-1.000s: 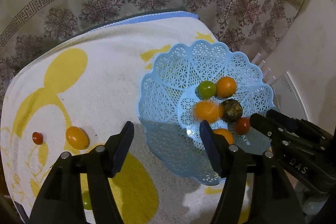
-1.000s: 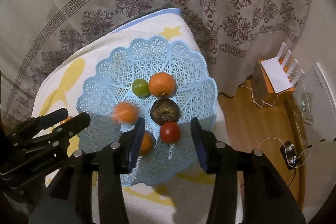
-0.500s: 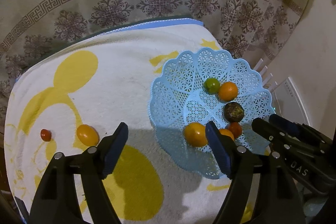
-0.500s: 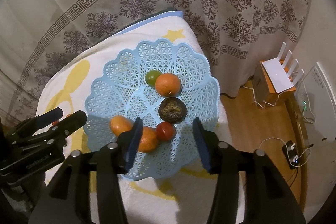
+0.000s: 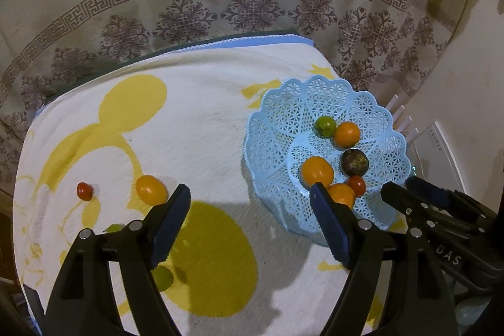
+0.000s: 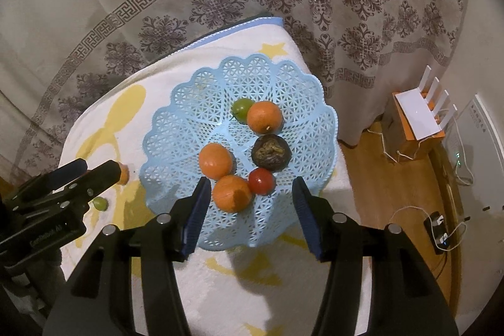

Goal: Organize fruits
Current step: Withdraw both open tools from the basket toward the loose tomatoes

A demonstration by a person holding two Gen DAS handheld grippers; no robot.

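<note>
Both grippers hang empty above the table. The left gripper [image 5: 249,210] holds its jaws wide with nothing between them; the right gripper's [image 6: 252,207] jaws are opening over the fruit already lying in the pale-blue openwork plastic basket [image 6: 195,84]. The loose fruits — a yellow-orange oval tomato [image 5: 151,189], a small red cherry tomato [image 5: 84,190] and a green grape [image 5: 162,277] — lie on the white-and-yellow towel [image 5: 195,122] at about nine o'clock from the basket. The oval tomato sits just beside the left jaw's tip, so the left hand is judged much nearer.
</note>
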